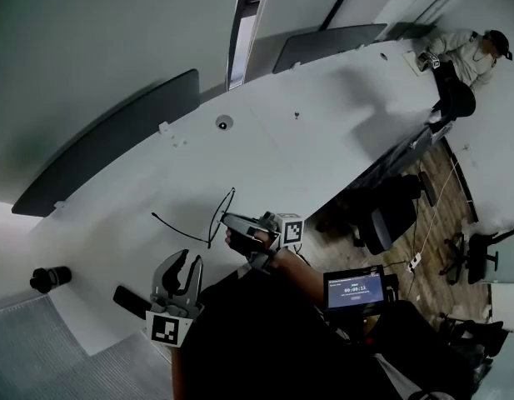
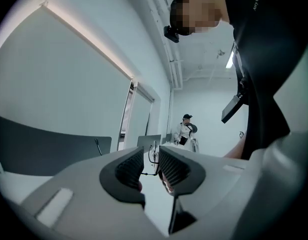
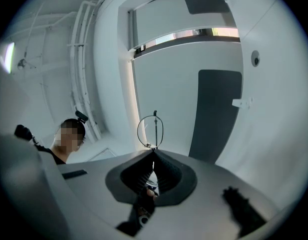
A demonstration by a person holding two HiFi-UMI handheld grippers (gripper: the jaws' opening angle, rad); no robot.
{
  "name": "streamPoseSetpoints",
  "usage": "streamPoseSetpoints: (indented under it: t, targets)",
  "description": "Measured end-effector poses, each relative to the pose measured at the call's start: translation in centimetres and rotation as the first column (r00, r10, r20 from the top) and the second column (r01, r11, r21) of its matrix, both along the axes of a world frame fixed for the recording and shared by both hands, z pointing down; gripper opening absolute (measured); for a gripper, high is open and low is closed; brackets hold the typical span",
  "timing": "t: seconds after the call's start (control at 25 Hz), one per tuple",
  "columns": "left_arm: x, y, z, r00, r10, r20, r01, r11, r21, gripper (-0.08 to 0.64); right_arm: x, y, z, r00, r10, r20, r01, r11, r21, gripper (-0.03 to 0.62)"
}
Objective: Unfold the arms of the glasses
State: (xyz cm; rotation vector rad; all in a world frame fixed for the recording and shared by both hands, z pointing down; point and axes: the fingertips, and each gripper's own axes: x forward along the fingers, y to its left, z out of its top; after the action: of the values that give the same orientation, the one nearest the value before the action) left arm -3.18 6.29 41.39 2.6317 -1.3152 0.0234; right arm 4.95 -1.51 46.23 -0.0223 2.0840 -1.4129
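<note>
Head view: a pair of thin wire-rimmed glasses is held just above the near edge of a long white table, toward 7 o'clock from the table's middle. The right gripper is pressed together on the frame. In the right gripper view, 1 lens ring is seen standing up past the closed tips. 1 thin arm is seen trailing toward 9 o'clock; how the other arm lies cannot be told.

The left gripper is held near the glasses, at 7 o'clock from them, with its jaws spread and nothing between its pads (the glasses are only seen beyond the gap).

The glasses are judged to be very light, springy in the wire and easily bent at the hinges, with lenses that would smear or slip. A gentle pinch on an arm, away from the lens and partway along its length, is judged the safest hold, with the swing made about the hinge only.

The tabletop appears smooth, hard and mostly bare; a small round fitting is set into it at 12 o'clock from the glasses. Dark panels are ranged along the far edge. Office chairs are seen on a wooden floor at 3 o'clock, and a second person is seated at the far end, at 1 o'clock.
</note>
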Motion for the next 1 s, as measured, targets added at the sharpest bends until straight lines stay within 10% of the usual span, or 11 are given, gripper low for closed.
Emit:
streamPoseSetpoints:
  t: [0.6, 1.0]
  targets:
    - [3.0, -0.5, 1.8, 0.982, 0.091, 0.163, -0.095, 0.995, 0.016, 0.101, 1.4, -0.7, 0.6, 0.998, 0.057, -0.024, -0.058, 0.998, -0.019, 0.011]
    - [3.2, -1.0, 1.4, 0.992, 0.082, 0.093, -0.081, 0.997, -0.017, 0.101, 1.6, -1.1, 0.4, 0.997, 0.069, -0.031, -0.070, 0.997, -0.018, 0.012]
